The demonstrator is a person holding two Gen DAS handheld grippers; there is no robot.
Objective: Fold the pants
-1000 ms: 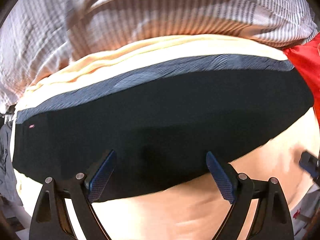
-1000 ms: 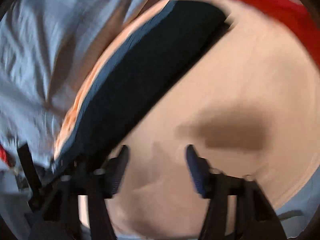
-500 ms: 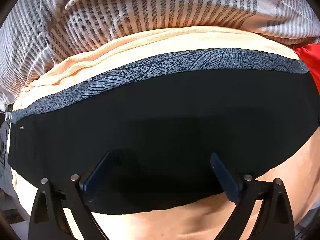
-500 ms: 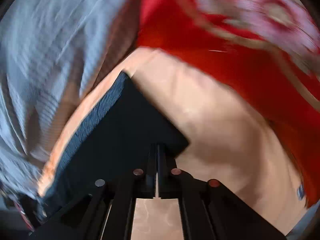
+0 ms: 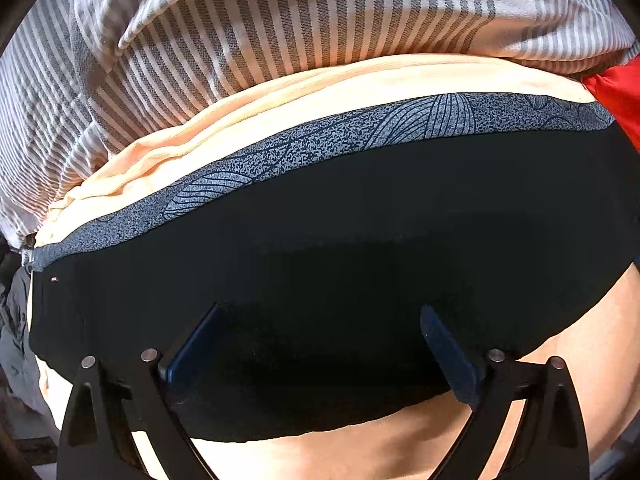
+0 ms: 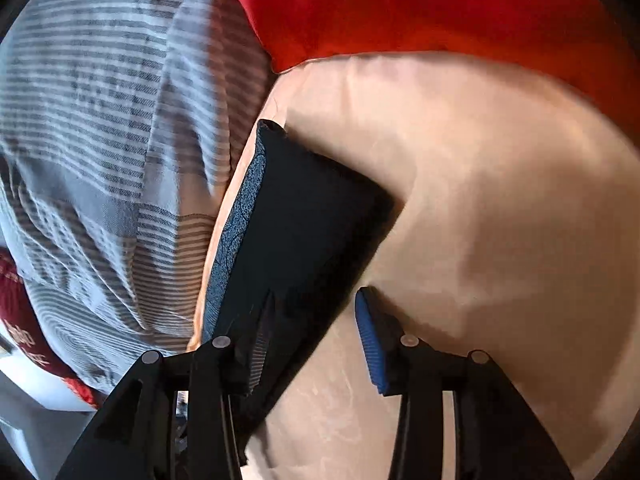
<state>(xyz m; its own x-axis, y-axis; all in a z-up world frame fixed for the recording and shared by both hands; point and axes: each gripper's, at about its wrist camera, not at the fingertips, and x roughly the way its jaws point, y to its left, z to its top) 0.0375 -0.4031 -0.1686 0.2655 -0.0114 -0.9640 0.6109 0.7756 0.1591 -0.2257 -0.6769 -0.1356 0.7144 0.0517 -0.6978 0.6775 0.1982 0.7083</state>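
Black pants (image 5: pixel 340 240), folded into a long flat band with a grey leaf-patterned waistband (image 5: pixel 360 128) along the far edge, lying across a peach-coloured sheet (image 5: pixel 592 340). Seen lengthwise from the right wrist view, the same pants (image 6: pixel 312 224) stretching away toward the far left, one short end neat and square. Compared with a second ago, much closer and sharper under the left gripper (image 5: pixel 320 344), now hovering nearly straight down over the near long edge, jaws spread wide and released, nothing between the blue pads (image 5: pixel 448 356) but dark cloth lying below them, no pinch visible. Right gripper (image 6: pixel 312 336) changed most: half a second ago clamped fully together over the corner of the band, now parting again, jaws opening, straddling the near edge of the cloth with one pad over the fabric and the blue pad (image 6: pixel 370 336) over bare sheet, not pressing on anything. Probable meaning: a fold just laid and let go, both tools lining up on the near edge for the next fold or a final smoothing. Further out, a grey-and-white striped cloth (image 5: pixel 280 32) bunched beyond the far edge, a red fabric (image 6: pixel 420 8) at the far right, and a dark red printed item (image 6: pixel 20 320) at the left rim.
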